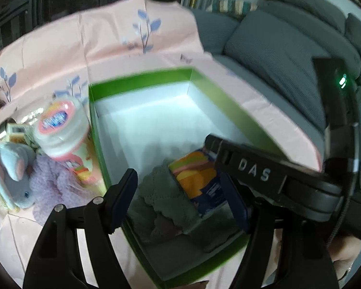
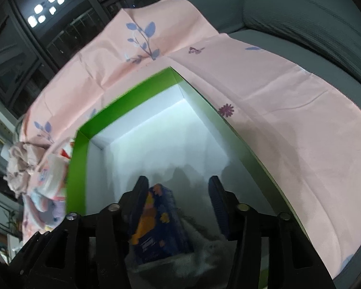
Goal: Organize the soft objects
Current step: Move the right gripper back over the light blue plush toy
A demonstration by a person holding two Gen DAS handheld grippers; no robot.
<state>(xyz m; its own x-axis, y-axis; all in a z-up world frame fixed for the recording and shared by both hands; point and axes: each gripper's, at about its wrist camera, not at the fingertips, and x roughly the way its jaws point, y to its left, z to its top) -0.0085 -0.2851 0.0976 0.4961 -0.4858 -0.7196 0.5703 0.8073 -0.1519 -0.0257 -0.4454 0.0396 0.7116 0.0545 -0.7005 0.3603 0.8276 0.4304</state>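
Observation:
A green box with a white inside sits on a pink sheet. In its near corner lie a grey towel and a blue and orange tissue pack. My left gripper hangs open over the towel, pads clear of it. In the right wrist view my right gripper is open around the tissue pack. The pack leans by the left pad, and the right pad stands apart from it. The grey towel lies under the pack. The right gripper's black housing crosses the left wrist view.
Left of the box lie a blue-grey plush mouse, a purple cloth and a pink and white canister. A crumpled pale cloth sits farther left. A grey sofa runs behind and to the right.

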